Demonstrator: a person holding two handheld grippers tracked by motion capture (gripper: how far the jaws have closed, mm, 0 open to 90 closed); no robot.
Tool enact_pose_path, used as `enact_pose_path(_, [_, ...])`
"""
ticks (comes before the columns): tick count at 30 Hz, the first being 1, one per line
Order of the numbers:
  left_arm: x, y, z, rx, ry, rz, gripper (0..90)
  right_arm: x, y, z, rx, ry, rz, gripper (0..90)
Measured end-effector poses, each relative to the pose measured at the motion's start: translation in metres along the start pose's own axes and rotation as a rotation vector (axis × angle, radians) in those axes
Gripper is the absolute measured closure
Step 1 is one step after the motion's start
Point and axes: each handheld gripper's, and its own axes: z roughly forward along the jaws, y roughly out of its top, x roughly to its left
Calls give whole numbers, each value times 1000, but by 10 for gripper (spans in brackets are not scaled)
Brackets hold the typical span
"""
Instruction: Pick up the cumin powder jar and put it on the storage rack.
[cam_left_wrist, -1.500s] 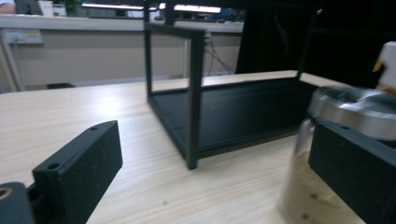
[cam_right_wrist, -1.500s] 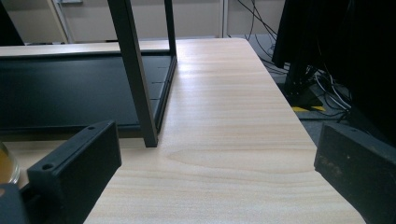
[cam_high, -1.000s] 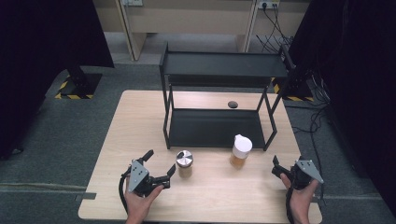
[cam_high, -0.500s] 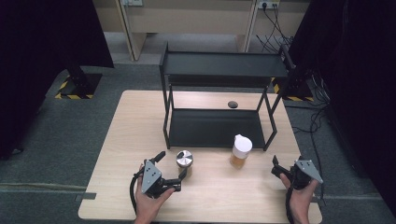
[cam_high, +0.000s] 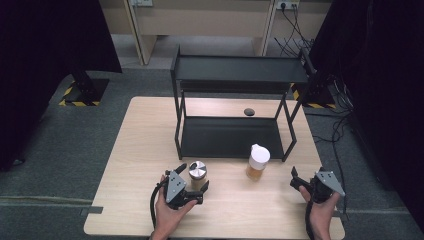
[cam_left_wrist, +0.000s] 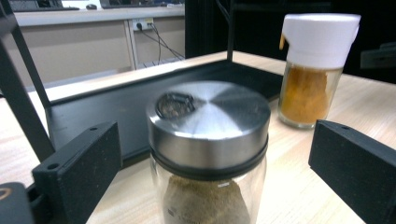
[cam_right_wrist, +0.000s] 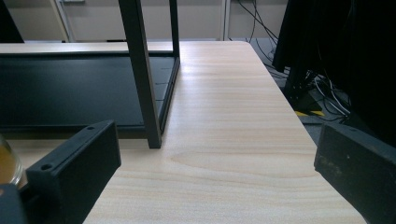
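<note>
Between the left hand-held gripper's (cam_left_wrist: 212, 163) wide jaws stands a steel-lidded spice jar (cam_left_wrist: 208, 140) (untouched); right hand-held gripper (cam_high: 306, 184), also wide, faces bare tabletop (cam_right_wrist: 233, 135).

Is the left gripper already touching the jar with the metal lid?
Apart. In the left gripper view, the jar stands between the open jaws of the left gripper, with table visible on both sides.

Your left gripper (cam_high: 192, 182) and right gripper (cam_high: 303, 182) are both black, each topped with a grey three-cornered plate, trailing a black cable; the blocky jaws show small screw holes.
</note>
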Motion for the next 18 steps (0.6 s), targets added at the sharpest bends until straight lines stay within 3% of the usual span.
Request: enact_pose_path(18, [-10,4,13,72,28,40,44,1,0,0,-3,6,-3,6])
